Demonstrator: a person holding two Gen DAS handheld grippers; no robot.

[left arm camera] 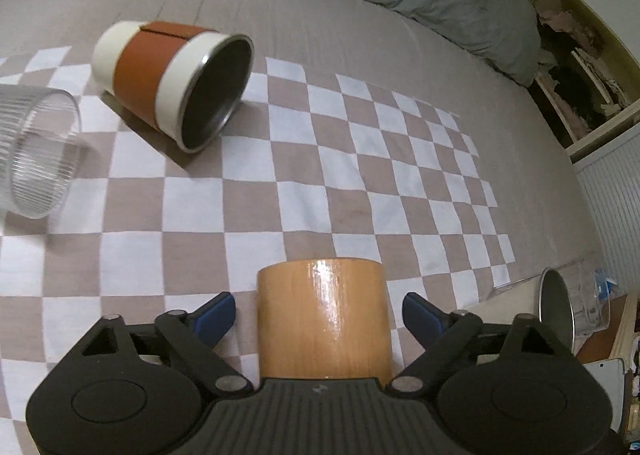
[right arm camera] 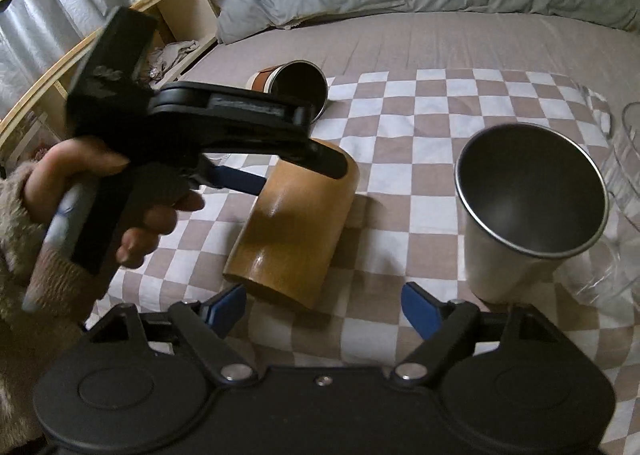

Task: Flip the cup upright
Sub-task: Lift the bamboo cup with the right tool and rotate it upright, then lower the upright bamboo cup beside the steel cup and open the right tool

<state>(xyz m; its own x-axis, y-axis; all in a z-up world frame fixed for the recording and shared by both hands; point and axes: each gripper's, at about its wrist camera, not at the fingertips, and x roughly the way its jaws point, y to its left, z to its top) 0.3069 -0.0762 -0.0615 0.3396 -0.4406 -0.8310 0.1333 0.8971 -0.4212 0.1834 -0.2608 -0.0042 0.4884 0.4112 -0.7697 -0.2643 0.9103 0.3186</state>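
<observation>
On the bed, the glossy tan wooden cup [right arm camera: 292, 231] lies on its side on the brown-and-white checkered cloth [right arm camera: 432, 115]. The left claw [left arm camera: 318, 315] is spread wide around it, blue fingertips [left arm camera: 218, 315] clear of its sides. The right claw [right arm camera: 324, 305] hangs just short of the cup, also wide and empty. Nearby, a steel tumbler [right arm camera: 528, 207] stands upright; a white cup with an orange sleeve [left arm camera: 172, 83] lies tipped over.
</observation>
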